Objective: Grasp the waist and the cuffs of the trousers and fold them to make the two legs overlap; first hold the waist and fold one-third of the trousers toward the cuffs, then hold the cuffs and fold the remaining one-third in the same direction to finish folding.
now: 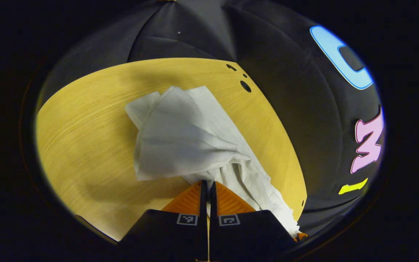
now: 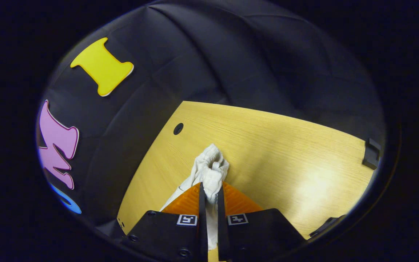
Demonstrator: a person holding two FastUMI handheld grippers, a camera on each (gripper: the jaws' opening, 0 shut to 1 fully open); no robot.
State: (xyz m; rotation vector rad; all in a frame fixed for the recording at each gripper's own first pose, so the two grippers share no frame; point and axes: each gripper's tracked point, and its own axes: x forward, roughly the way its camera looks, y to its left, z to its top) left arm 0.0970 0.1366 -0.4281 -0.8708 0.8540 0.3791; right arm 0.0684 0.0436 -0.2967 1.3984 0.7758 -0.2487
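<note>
White trousers (image 1: 184, 134) lie crumpled on a yellow wooden table (image 1: 86, 145). In the left gripper view my left gripper (image 1: 208, 185) is shut on an edge of the cloth, which fans out ahead of the fingers and trails off to the lower right. In the right gripper view my right gripper (image 2: 208, 189) is shut on a bunched end of the trousers (image 2: 209, 167), which sticks up in a small wad just beyond the fingertips. Which end is waist or cuff I cannot tell.
The black cloth wall rises close behind the table in both views. Small round holes (image 1: 245, 86) mark the tabletop near its far edge, one hole (image 2: 178, 128) in the right gripper view. A dark bracket (image 2: 371, 153) sits at the table's right edge.
</note>
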